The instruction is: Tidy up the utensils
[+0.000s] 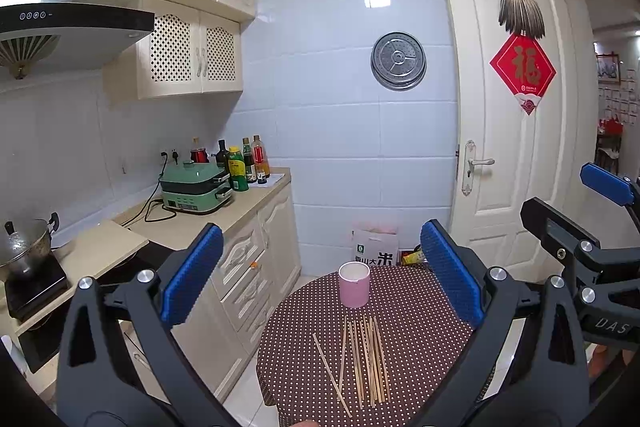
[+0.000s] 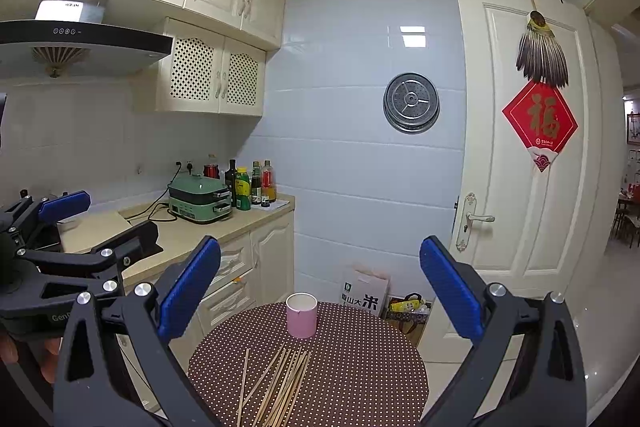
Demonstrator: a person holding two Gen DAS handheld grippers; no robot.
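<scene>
Several wooden chopsticks (image 1: pixel 366 363) (image 2: pixel 276 385) lie loose in a fan on a small round table with a brown dotted cloth (image 1: pixel 420 367) (image 2: pixel 360 367). An upright pink cup (image 1: pixel 353 284) (image 2: pixel 301 315) stands just behind them. My left gripper (image 1: pixel 320 283) hangs open above the table with nothing between its blue pads. The right gripper (image 2: pixel 320 291) is also open and empty, held high over the table. Each gripper shows at the edge of the other's view: the right one (image 1: pixel 592 211) and the left one (image 2: pixel 92 223).
A kitchen counter (image 2: pixel 192 231) runs along the left with a green electric cooker (image 1: pixel 196 189), several bottles (image 1: pixel 244 163) and a pot on a hob (image 1: pixel 24 247). A rice bag (image 1: pixel 374 251) stands by the tiled wall. A white door (image 1: pixel 512 115) is on the right.
</scene>
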